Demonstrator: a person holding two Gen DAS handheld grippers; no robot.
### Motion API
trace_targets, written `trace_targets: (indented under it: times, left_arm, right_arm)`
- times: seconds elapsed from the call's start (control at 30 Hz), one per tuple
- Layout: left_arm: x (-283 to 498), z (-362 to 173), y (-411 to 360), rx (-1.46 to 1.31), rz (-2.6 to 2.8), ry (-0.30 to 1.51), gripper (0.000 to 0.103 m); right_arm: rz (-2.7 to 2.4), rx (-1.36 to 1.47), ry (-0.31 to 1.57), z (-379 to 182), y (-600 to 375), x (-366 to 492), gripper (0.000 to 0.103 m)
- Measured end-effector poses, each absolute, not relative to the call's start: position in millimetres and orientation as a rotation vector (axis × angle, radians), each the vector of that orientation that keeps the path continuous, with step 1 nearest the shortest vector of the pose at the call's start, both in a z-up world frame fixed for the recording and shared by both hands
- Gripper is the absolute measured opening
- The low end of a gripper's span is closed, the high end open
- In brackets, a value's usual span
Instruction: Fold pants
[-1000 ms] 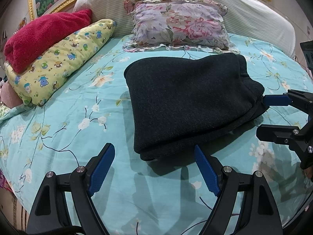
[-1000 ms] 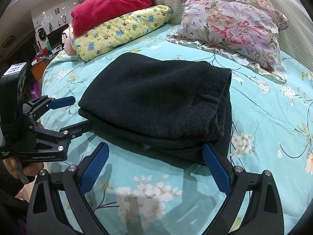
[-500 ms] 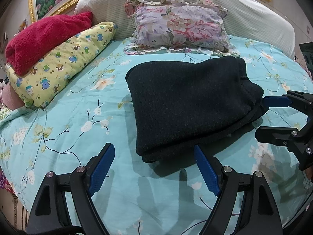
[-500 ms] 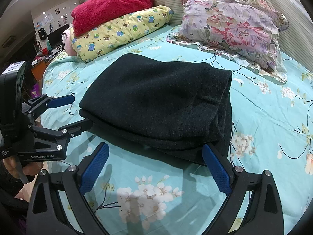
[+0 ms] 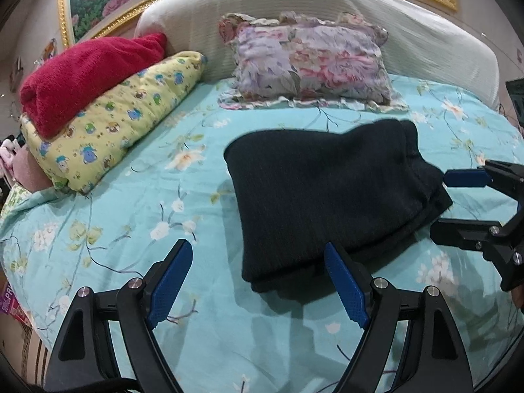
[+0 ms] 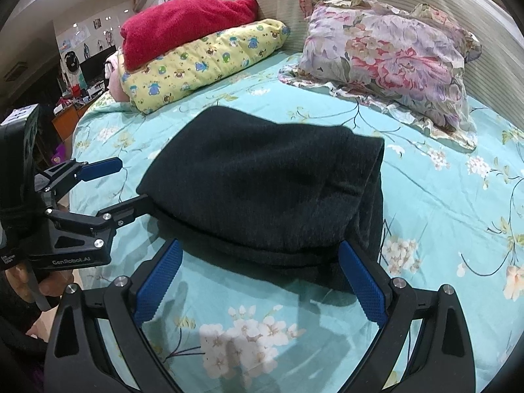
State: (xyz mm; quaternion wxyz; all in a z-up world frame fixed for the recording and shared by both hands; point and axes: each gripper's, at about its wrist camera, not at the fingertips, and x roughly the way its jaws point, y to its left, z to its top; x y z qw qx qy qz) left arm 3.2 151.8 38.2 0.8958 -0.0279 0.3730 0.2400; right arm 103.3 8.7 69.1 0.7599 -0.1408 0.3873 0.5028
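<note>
Bed [image 5: 137, 196], turquoise floral sheet: it carries everything we list here. No box, basket or drawer that we can make out; the bed is the one bearer.

Far end, against the pale headboard [image 5: 409, 32]: a floral pillow [image 5: 311, 62]. Far left: a yellow cartoon-print bolster [image 5: 108, 131] with a red rolled blanket [image 5: 82, 72] lying on top of it.

Pants [image 5: 324, 196], black, knitted-looking: we find them folded into a thick, roughly rectangular stack near the middle of the bed, layered edges showing along the near and right sides. In the right wrist view the pants [image 6: 262, 183] show a rounded upper layer over a flatter lower one.

Left gripper [image 5: 258, 278]: jaws spread wide, holding nothing, poised at the near left corner of the stack; a hand [image 6: 49, 286] grips its handle.

Right gripper [image 6: 258, 281]: jaws likewise wide apart and empty, at the stack's near right edge.
</note>
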Motion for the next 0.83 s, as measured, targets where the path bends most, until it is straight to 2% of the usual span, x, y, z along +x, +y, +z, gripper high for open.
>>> trace_targets:
  times: [0.83]
  left_arm:
    - [16.9, 50.1, 153.8, -0.071, 0.514, 0.798, 0.084]
  right_arm:
    - [1.091, -0.231, 0.842, 79.7, 4.0, 107.6, 0.096]
